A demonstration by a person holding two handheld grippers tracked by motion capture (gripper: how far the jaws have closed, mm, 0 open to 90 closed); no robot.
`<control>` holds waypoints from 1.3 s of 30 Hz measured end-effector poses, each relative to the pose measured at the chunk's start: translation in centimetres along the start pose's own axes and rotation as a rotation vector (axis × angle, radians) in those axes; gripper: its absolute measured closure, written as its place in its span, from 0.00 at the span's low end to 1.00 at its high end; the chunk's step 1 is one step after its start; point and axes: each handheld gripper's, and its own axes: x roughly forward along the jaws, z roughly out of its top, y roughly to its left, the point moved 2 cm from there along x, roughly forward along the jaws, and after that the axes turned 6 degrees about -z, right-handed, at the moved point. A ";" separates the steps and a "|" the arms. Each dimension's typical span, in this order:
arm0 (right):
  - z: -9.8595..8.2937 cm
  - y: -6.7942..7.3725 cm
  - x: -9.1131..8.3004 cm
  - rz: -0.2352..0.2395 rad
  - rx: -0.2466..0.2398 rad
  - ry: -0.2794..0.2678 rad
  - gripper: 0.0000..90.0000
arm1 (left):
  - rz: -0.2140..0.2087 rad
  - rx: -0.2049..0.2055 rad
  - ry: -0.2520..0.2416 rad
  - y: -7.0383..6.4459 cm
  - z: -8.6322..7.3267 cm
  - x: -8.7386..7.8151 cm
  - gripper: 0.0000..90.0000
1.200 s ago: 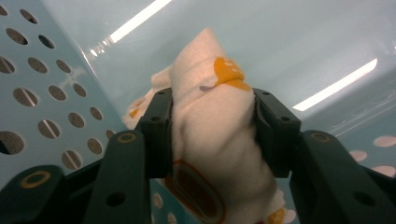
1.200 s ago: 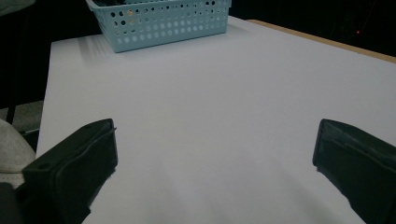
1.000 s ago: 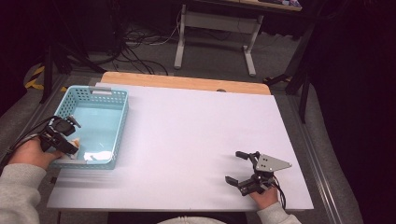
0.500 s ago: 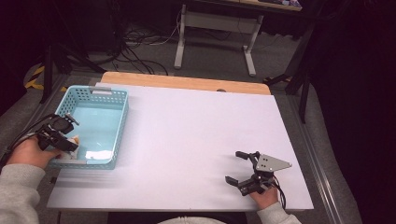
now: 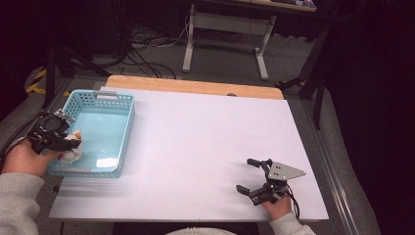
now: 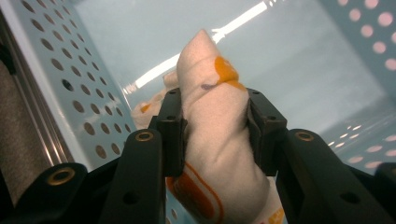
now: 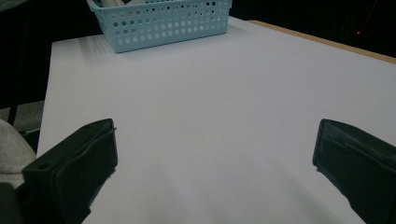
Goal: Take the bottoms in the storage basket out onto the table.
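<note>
Pinching a white-and-orange cloth [image 6: 215,140] is the left tool [image 6: 215,123]; right tool [image 5: 251,175] released; no readable writing.

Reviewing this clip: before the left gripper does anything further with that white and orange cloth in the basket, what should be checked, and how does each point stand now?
1. Left gripper shut on the white and orange cloth: ok.
2. Cloth seated between both pads: ok.
3. Cloth over the blue basket: ok.
4. Cloth lifted free of the basket floor: cannot tell.
5. Right gripper open, apart from the basket, low over the white table: ok.
</note>
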 end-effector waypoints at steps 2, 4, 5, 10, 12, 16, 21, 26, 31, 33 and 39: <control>0.0 0.0 0.0 0.000 0.000 0.000 0.01 | 0.004 -0.001 -0.026 -0.1 0.1 -0.3 0.71; 0.0 0.0 0.0 -0.001 0.000 0.000 0.01 | 0.009 0.000 -0.053 -0.2 0.2 -0.7 0.71; 0.0 0.0 0.0 -0.001 -0.001 0.000 0.01 | 0.015 0.002 -0.070 -0.2 0.2 -0.9 0.71; 0.0 0.0 0.0 0.000 -0.001 0.000 0.01 | 0.028 0.014 -0.116 -0.5 0.5 -1.6 0.71; 0.0 0.0 0.0 -0.001 0.000 0.000 0.01 | 0.031 0.012 -0.137 -0.5 0.5 -1.9 0.71; 0.0 0.0 0.0 0.000 -0.001 0.001 0.01 | 0.029 0.008 -0.172 -0.6 0.6 -2.3 0.71; 0.0 0.0 0.0 0.001 -0.001 0.001 0.01 | 0.030 0.002 -0.226 -0.9 0.7 -3.1 0.71; 0.0 0.0 0.0 0.001 -0.001 0.001 0.01 | 0.016 0.000 -0.279 -1.2 0.8 -3.7 0.70; 0.0 0.0 0.0 0.001 -0.001 0.000 0.01 | 0.000 -0.003 -0.333 -1.8 1.0 -4.4 0.70; 0.0 0.0 0.0 0.001 0.000 0.000 0.01 | -0.007 -0.005 -0.347 -2.0 1.1 -4.6 0.70; 0.0 0.0 0.0 0.002 -0.001 0.000 0.01 | -0.048 0.003 -0.413 -3.1 1.5 -5.2 0.70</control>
